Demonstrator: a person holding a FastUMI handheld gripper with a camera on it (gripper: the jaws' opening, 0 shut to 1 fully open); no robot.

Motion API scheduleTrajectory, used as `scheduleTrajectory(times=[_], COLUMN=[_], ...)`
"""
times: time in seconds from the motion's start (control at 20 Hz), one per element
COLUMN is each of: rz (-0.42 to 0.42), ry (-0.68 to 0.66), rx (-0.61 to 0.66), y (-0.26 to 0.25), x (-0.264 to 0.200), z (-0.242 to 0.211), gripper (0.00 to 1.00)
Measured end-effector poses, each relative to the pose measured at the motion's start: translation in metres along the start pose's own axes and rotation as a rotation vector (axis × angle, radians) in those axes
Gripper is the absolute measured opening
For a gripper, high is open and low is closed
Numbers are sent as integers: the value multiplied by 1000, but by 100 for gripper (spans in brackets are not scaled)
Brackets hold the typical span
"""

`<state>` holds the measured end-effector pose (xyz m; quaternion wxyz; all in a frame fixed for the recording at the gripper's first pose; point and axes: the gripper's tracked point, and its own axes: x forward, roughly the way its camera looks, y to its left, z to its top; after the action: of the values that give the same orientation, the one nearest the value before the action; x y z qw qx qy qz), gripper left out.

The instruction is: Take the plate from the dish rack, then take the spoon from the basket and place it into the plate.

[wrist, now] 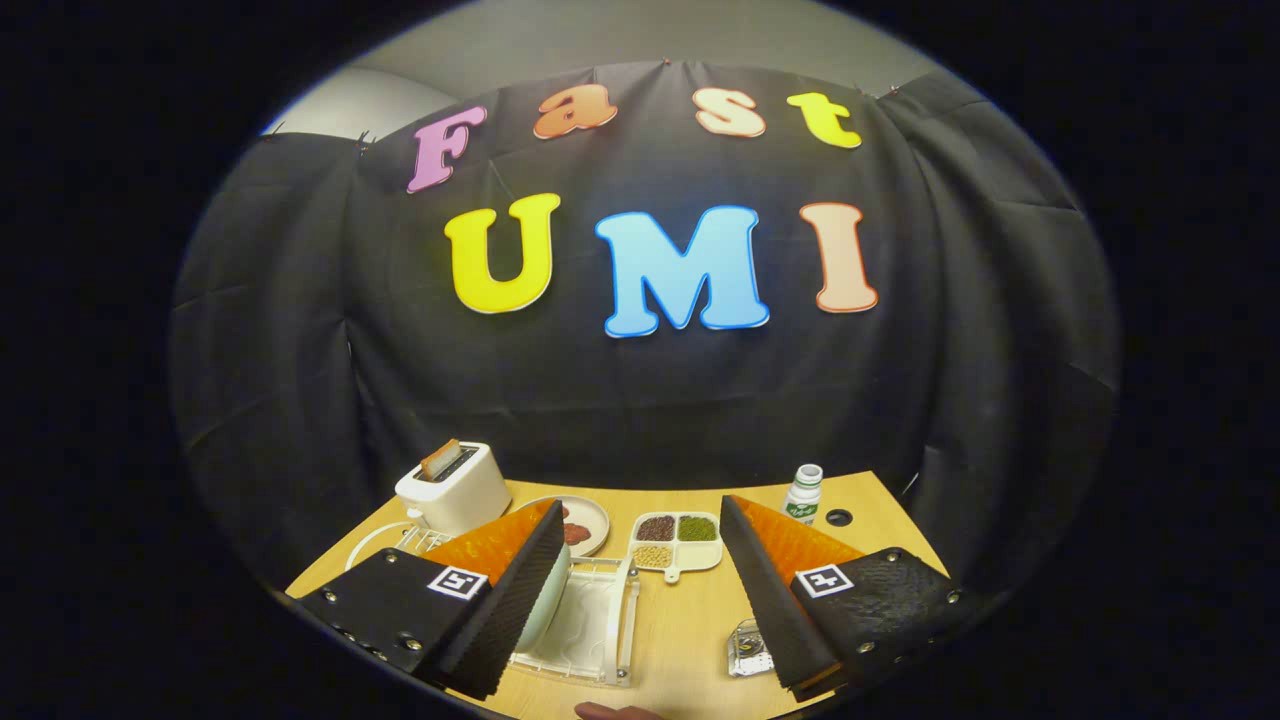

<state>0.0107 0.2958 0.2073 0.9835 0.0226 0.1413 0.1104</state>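
Table (690, 620) scene, left to right: one toaster (455, 490) with one slice, one dish rack (590, 625) with one pale plate (545, 600) upright, one small dish (590, 522), one four-part tray (677, 540), one bottle (803, 493). Hand-held gripper (640, 610) spread wide, grasping nothing; left finger just beside plate.

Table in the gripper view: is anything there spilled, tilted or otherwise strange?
Nothing stands out. The toaster, divided tray and bottle stand upright, with no spill on the table. The open gripper has its left finger against the plate in the dish rack.
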Motion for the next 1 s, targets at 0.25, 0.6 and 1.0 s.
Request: scheduleTrajectory(times=[0.25,0.6,1.0], rz=[65,25,-53], ry=[280,480,659], rx=[11,51,42], y=[44,67,67], x=[27,55,82], z=[-49,-85,-118], gripper=[96,97,97])
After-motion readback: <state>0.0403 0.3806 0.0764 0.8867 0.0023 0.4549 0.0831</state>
